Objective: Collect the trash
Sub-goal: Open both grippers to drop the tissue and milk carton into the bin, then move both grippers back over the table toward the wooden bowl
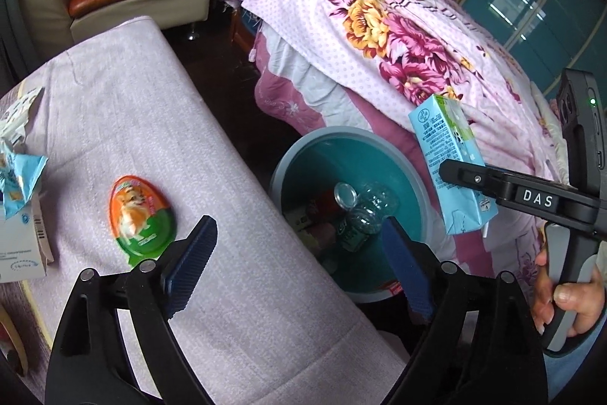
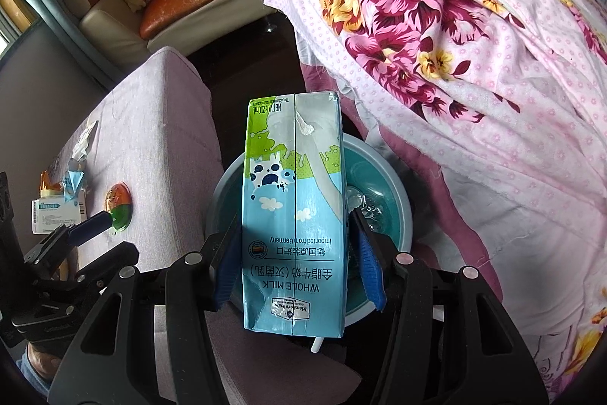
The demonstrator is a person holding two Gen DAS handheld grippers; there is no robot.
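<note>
A light-blue whole-milk carton point(image 2: 294, 215) is clamped between the blue pads of the right gripper point(image 2: 296, 260), directly above a round teal bin point(image 2: 394, 200). The left gripper point(image 1: 299, 264) is spread wide with nothing held; an orange-green oval foil lid point(image 1: 142, 219) lies just beyond its left finger on the lilac-covered table point(image 1: 125, 124).

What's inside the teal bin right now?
The bin holds a clear plastic bottle with its cap off, plus some wrappers beneath. What lies at the bottom is covered by these and by the left gripper.
</note>
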